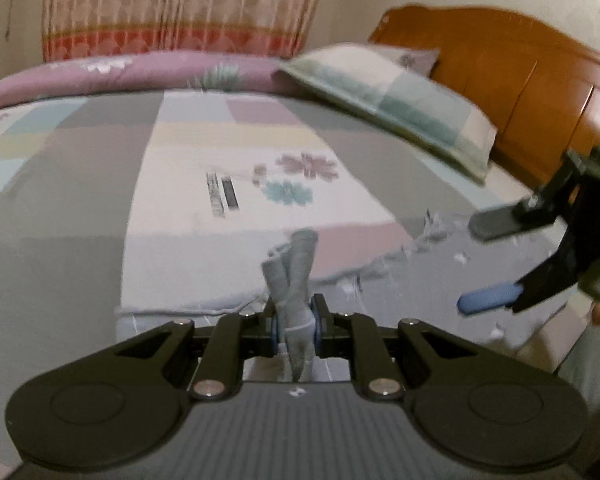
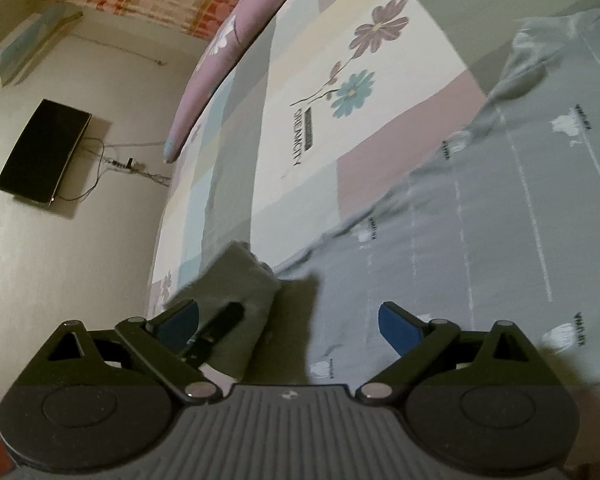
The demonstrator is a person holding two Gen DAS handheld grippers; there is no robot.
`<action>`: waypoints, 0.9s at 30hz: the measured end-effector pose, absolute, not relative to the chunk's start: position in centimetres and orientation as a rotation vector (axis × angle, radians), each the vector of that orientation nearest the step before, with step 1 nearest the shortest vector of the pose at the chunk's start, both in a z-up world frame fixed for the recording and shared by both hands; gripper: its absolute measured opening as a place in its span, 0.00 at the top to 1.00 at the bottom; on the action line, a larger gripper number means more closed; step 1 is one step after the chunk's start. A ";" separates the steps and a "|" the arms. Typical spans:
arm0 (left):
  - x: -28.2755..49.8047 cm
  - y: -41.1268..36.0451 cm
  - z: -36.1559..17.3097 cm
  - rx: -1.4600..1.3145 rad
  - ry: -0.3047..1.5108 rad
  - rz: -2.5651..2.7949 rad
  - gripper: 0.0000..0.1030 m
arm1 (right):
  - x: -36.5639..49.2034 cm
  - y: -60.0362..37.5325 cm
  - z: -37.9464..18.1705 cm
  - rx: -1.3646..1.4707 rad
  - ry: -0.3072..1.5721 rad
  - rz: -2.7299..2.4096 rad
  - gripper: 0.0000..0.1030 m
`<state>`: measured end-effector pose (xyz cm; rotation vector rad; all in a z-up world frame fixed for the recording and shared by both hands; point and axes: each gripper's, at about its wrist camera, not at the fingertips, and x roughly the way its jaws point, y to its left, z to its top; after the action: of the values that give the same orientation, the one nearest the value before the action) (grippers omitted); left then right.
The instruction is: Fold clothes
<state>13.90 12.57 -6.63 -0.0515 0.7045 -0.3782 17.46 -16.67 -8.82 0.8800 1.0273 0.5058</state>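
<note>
Bed [image 1: 220,152]: patchwork floral sheet. Pillow [image 1: 400,104] at headboard end, rolled purple quilt [image 1: 140,70] along far edge, grey printed garment [image 2: 500,220] spread near front edge.

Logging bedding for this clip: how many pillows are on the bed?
1. The pillow lies at the head of the bed, beside the wooden headboard, seen from the left wrist camera. The right wrist view shows none; others could lie outside both views.
</note>
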 end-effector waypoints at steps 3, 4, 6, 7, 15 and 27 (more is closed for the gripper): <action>14.1 11.7 -7.3 -0.029 0.747 -0.403 0.77 | 17.5 -17.1 -9.1 0.887 1.025 0.494 0.04; 13.9 11.4 -7.3 -0.020 0.750 -0.413 0.70 | 17.5 -17.2 -9.2 0.888 1.024 0.492 0.04; 13.7 10.9 -7.4 0.002 0.762 -0.431 0.59 | 17.6 -17.3 -9.4 0.891 1.024 0.488 0.04; 13.5 10.8 -7.4 0.013 0.766 -0.439 0.56 | 17.6 -17.3 -9.4 0.891 1.025 0.488 0.04; 11.3 13.4 -5.3 -0.014 0.728 -0.459 0.47 | 17.8 -16.1 -10.4 0.899 1.064 0.565 0.04; 9.8 18.5 -6.0 -0.069 0.744 -0.344 0.41 | 19.7 -11.2 -11.8 0.703 1.086 0.630 0.31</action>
<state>9.77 18.54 -5.98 -0.0693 0.7436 -0.3440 19.71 -11.21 -11.78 0.7026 1.0856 0.6303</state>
